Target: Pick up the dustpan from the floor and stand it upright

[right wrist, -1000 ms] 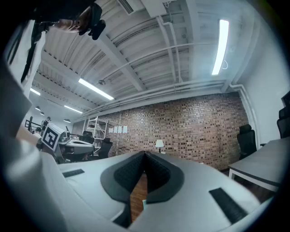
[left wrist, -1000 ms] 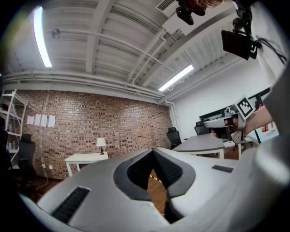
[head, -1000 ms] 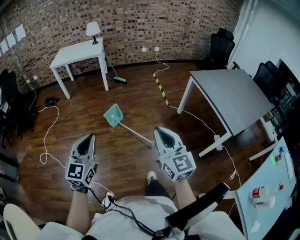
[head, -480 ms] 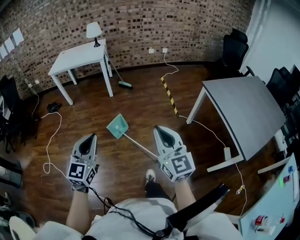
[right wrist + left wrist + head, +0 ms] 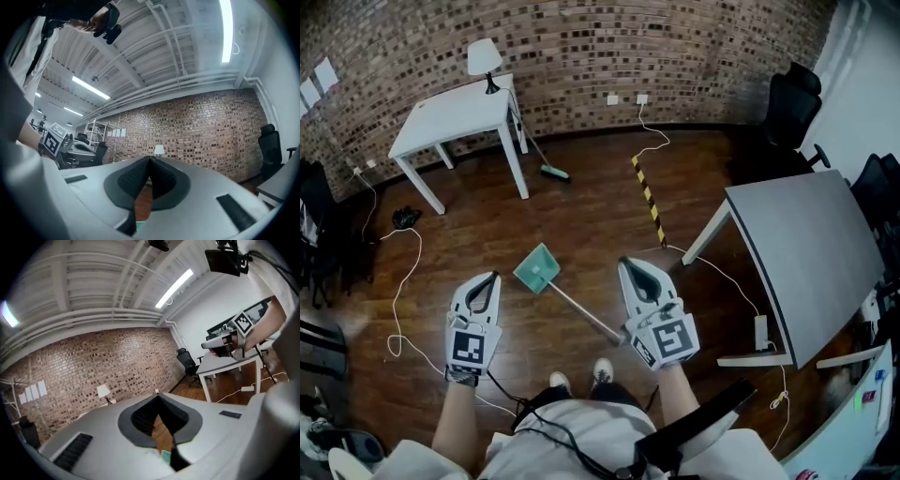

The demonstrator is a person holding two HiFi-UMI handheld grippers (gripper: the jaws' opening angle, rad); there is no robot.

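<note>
Nearest the camera: two shoes (image 5: 579,377) on the wooden floor (image 5: 581,220).

Left hand-held gripper (image 5: 492,276) and right hand-held gripper (image 5: 628,263) were both held out level. Each had its jaws pressed together with nothing between them.

One dustpan (image 5: 536,268) lay flat on the floor just ahead of the shoes, between the two grippers. Its teal pan lay nearer the left one. In the head view its handle ran back under the right one.

Open floor lay around the pan on all sides. A white cable (image 5: 401,281) looped to the left. One yellow-and-black strip (image 5: 649,199) lay further ahead. The corner and leg of the grey surface (image 5: 811,253) bounded the right side.

Far side: one white surface (image 5: 455,108) carried one lamp (image 5: 483,58), with one broom (image 5: 542,161) leaning at its edge. Behind them stood the brick wall (image 5: 694,47). One black office chair (image 5: 795,98) stood at the far right.

Only the gripper views showed the ceiling lights. Each caught just a teal sliver of the pan below its jaws. The right gripper view alone showed a shelving rack (image 5: 89,129).
</note>
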